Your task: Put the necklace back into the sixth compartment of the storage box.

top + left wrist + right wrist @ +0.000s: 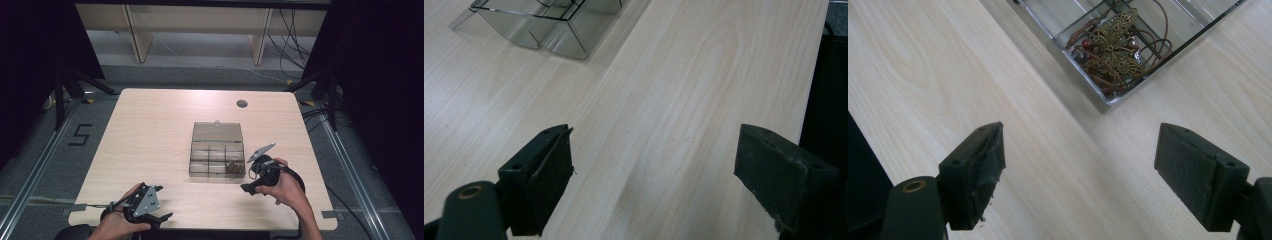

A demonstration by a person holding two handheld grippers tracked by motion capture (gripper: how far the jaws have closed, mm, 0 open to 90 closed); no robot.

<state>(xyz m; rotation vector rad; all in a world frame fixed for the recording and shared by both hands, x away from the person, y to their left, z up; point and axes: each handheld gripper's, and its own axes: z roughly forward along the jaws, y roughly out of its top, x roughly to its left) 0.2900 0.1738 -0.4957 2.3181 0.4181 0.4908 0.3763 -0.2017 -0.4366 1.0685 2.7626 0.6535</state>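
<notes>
A clear plastic compartment box [217, 132] with its lid open sits at the table's middle. Its front right compartment holds a brown cord necklace with a brass butterfly pendant [233, 166]. My right gripper [250, 176] is held just right of that corner, open and empty. In the right gripper view the pendant [1113, 45] lies inside the box's corner [1088, 95], ahead of the wide-apart jaws [1078, 170]. My left gripper [162, 202] hovers at the table's front left, open and empty. In the left gripper view, its jaws [654, 175] stand over bare wood, with the box [549, 25] far ahead.
A round cable grommet [242, 103] sits near the table's back right. The table's front edge [809, 100] runs close beside the left gripper. Wooden furniture legs and cables stand on the floor beyond the table.
</notes>
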